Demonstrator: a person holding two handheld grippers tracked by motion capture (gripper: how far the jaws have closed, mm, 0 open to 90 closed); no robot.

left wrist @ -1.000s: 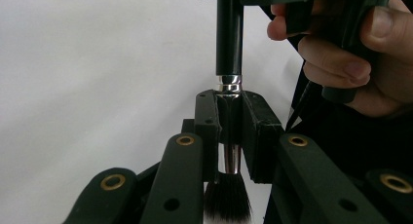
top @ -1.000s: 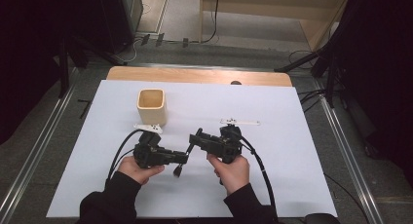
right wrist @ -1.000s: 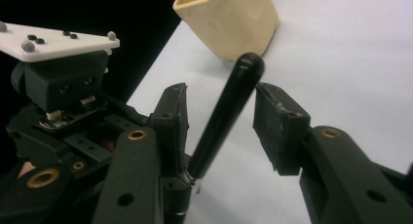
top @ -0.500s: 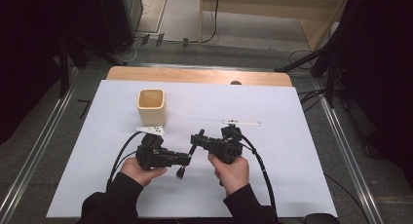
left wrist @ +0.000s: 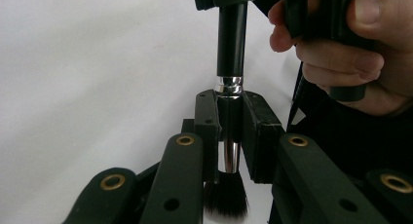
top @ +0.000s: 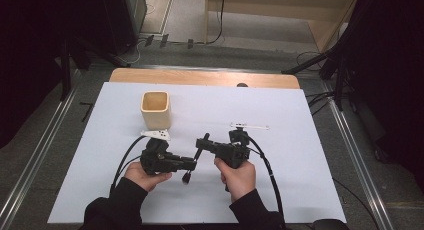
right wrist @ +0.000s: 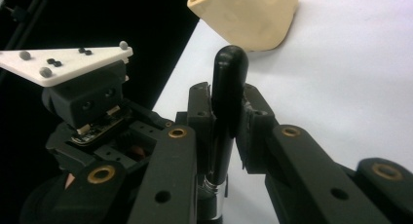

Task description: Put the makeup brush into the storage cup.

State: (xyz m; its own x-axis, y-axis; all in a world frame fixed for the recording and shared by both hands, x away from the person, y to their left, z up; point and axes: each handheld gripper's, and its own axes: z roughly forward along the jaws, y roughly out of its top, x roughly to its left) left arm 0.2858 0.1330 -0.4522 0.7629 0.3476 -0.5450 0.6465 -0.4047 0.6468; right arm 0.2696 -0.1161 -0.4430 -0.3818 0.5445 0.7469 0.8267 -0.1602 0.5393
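Mid-handover above the counter's near edge: the left tool (top: 187,164) is clamping the brush (left wrist: 230,117) at its ferrule while the right tool (top: 207,144), jaws just closing, is gripping its handle; next the left should release toward the cup (top: 156,110).

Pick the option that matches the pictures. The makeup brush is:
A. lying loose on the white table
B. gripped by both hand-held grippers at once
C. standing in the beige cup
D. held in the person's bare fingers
B: the left hand-held gripper clamps the makeup brush at its silver ferrule, while the right hand-held gripper is shut on its black handle, clear of the beige cup.
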